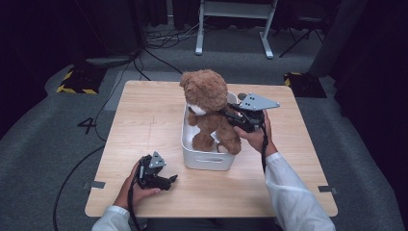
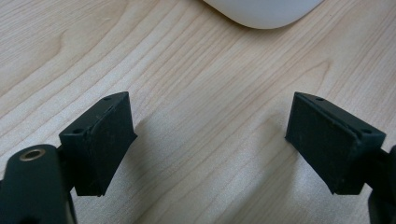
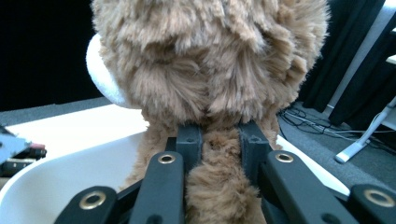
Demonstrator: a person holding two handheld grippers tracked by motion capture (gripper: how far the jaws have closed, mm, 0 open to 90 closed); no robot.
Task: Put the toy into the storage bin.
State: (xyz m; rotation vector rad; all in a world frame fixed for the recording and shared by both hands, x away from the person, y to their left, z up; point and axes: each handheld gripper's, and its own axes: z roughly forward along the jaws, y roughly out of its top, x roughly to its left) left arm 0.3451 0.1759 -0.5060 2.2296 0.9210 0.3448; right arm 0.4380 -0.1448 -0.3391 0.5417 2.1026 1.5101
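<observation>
Writing first: a dark numeral "4" (image 1: 87, 125) was marked on the grey carpet at the left of the high view, just off the table's left edge. Nothing legible on the bin or the bear; no brand mark could be made out on either gripper at this resolution.

Right gripper (image 1: 230, 117), centre-right of the high view, was clamped on the brown teddy bear (image 1: 208, 107). In the right gripper view its jaws pinched a tuft of fur at what looked like the bear's back or neck (image 3: 215, 154), though the fur hid the exact spot. The bear stood upright with its legs inside the white bin (image 1: 206, 158), head well above the rim. The bin sat near the table's centre.

Left gripper (image 1: 168, 181), lower left of the high view, rested on the tabletop, jaws spread wide with nothing between them. In the left gripper view bare wood showed between the jaws and a rounded corner of the bin (image 2: 261, 11) sat at the top edge.

Surface: light wood-grain table (image 1: 144, 120), pale and clean, metal brackets at its left and right edges.

Room: grey carpet, dark curtains around, black cables (image 1: 159, 41) trailing across the floor at upper left, yellow-black hazard tape (image 1: 77, 86) on a floor weight, a white table frame (image 1: 235, 24) at top centre.
</observation>
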